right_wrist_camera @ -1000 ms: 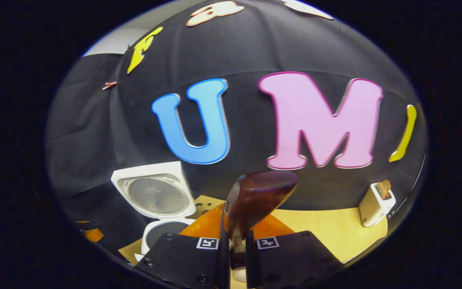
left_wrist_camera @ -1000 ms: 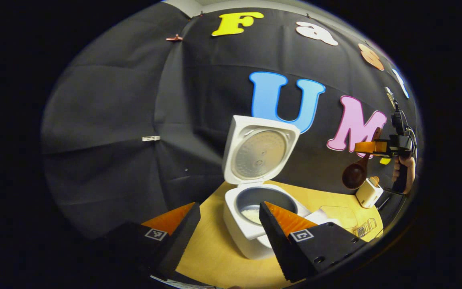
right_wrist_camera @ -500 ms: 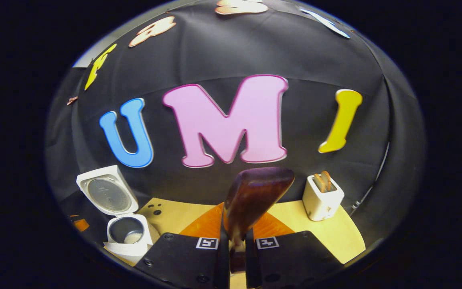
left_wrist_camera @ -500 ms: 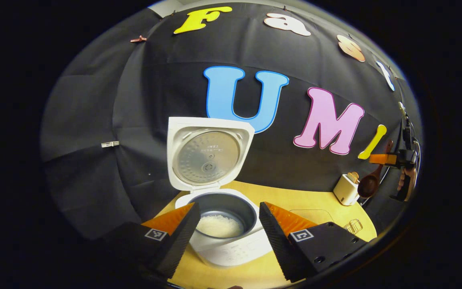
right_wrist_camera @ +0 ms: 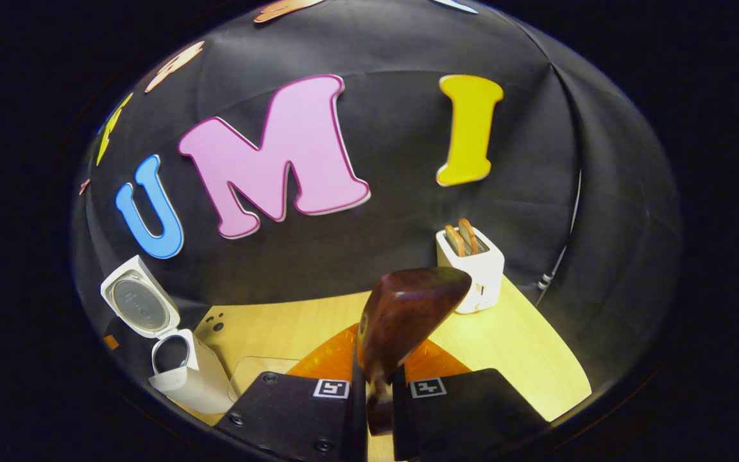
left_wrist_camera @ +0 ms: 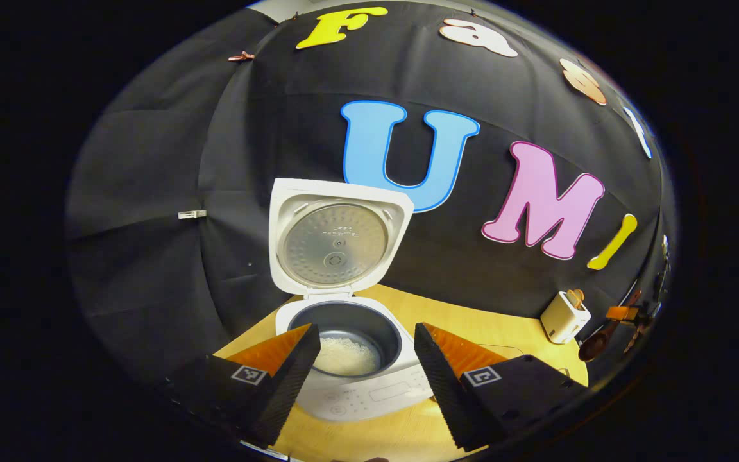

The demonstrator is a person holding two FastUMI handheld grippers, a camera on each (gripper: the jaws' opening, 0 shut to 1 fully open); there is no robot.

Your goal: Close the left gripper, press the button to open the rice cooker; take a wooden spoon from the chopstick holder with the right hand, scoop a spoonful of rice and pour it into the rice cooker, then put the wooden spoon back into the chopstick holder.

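Spoon (right_wrist_camera: 408,308) clamped in right gripper (right_wrist_camera: 379,391) has swung toward chopstick holder (right_wrist_camera: 472,269); we judge return underway. Left gripper (left_wrist_camera: 363,372) spread wide before opened rice cooker (left_wrist_camera: 344,308).

Dim booth, sharp centre, fisheye-bent edges.

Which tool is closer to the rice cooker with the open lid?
Left. The left tool hovers right at the rice cooker, fingers either side. The right tool, gripping the wooden spoon, is far off near the chopstick holder.
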